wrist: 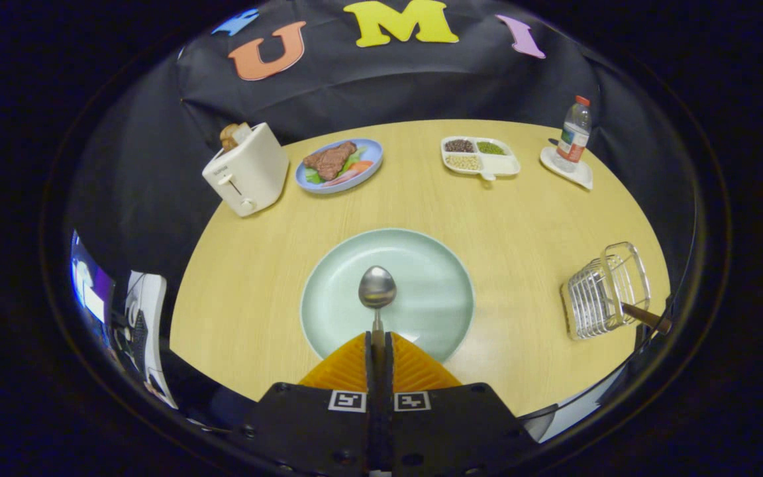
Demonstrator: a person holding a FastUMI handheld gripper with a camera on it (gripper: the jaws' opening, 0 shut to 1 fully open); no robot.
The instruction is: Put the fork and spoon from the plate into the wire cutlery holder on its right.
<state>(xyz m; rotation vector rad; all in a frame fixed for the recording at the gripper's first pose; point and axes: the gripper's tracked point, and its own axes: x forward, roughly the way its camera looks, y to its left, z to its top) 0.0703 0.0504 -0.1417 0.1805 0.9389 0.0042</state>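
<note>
A metal spoon (377, 290) juts forward from between my two orange fingers (348, 368), its bowl hanging over the pale green plate (434, 278). My gripper (379, 339) is shut on the spoon's handle. The plate under it holds nothing else. The wire cutlery holder (603, 291) stands to the right of the plate near the table's edge, and a brown handle (646, 317) sticks out of its top toward the right.
Beyond the plate, along the far side of the round wooden table (527, 218), stand a white toaster (247, 171) with bread, a blue plate of food (340, 164), a divided tray of beans (479, 157) and a water bottle (574, 136) on a white dish.
</note>
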